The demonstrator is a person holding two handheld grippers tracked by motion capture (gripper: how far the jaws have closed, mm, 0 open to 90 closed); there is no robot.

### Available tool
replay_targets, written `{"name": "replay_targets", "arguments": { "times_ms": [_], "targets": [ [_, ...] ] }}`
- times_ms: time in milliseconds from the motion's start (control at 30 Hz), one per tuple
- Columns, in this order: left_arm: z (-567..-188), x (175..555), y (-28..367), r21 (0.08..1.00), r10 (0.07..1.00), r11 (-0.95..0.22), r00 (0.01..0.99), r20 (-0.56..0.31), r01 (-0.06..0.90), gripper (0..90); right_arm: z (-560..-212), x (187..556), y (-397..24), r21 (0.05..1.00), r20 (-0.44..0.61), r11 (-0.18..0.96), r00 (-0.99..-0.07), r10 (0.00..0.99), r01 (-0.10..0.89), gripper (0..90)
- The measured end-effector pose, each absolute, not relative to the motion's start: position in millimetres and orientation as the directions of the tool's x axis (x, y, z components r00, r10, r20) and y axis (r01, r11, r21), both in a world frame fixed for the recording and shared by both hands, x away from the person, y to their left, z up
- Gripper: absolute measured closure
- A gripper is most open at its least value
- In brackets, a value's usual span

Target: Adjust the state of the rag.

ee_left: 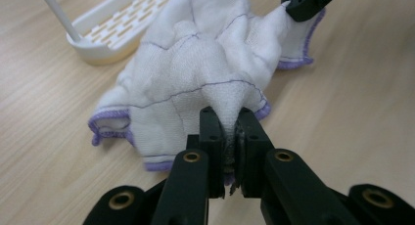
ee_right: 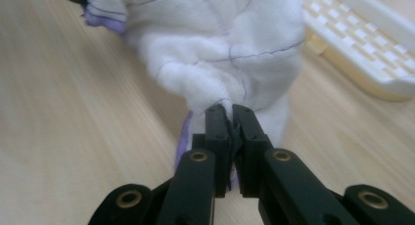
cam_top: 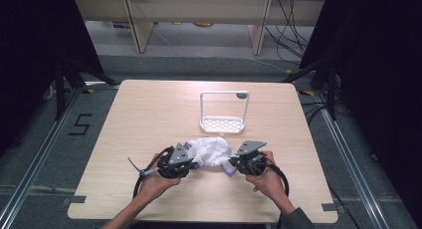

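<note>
Wooden table (cam_top: 149, 119) spans the middle of the high view, dark floor around it. White rack (cam_top: 223, 112), perforated base with an upright loop handle, stands at 12 o'clock from the cloth, just beside it, not touching as far as I can tell. White cloth (cam_top: 213, 151) with purple edging lies bunched near the table's centre, toward the person's side. Left gripper (cam_top: 185, 159) at the cloth's 8 o'clock; its jaws are clamped tight on a pinched fold (ee_left: 230, 107) of the cloth. Right gripper (cam_top: 238, 161) at the cloth's 4 o'clock; jaws likewise pressed together on a tuck (ee_right: 226, 105) of the cloth. A hand grips each tool from below.
</note>
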State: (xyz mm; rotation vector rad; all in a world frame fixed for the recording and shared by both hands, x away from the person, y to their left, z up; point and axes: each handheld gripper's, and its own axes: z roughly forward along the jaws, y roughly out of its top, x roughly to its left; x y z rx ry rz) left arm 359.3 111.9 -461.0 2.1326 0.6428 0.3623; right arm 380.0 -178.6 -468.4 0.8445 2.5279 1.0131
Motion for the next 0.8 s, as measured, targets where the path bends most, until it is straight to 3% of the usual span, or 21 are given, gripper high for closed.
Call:
{"name": "replay_targets", "arguments": {
  "times_ms": [100, 200, 400, 500, 667, 800],
  "targets": [
    [-426.8, 341.8, 138.8, 0.851, 0.534, -0.439, 0.845, -0.010, 0.287, 83.7, -430.2, 366.2, -202.2, 0.756, 0.016, 0.520, -0.806, 0.592, 0.397, 86.8],
    [-405.7, 329.3, 157.9, 0.873, 0.520, -0.410, 0.854, -0.016, 0.265, 83.8, -407.1, 351.9, -216.5, 0.793, 0.006, 0.501, -0.827, 0.563, 0.347, 86.9],
    [-380.5, 320.7, 169.6, 0.888, 0.478, -0.383, 0.877, -0.045, 0.254, 83.5, -382.9, 331.4, -226.7, 0.835, 0.053, 0.441, -0.846, 0.531, 0.329, 86.9],
    [-379.1, 332.4, 169.4, 0.879, 0.488, -0.389, 0.871, -0.056, 0.275, 83.3, -383.6, 340.6, -225.4, 0.817, 0.098, 0.437, -0.838, 0.537, 0.376, 86.9],
    [-445.6, 407.5, 158.6, 0.786, 0.603, -0.434, 0.790, -0.109, 0.440, 82.3, -430.2, 404.5, -212.1, 0.698, 0.121, 0.488, -0.759, 0.640, 0.524, 86.9],
    [-483.0, 434.6, 152.2, 0.758, 0.654, -0.409, 0.743, -0.145, 0.508, 76.3, -461.1, 441.0, -199.4, 0.627, 0.096, 0.514, -0.712, 0.695, 0.586, 84.7]
  ]
}}
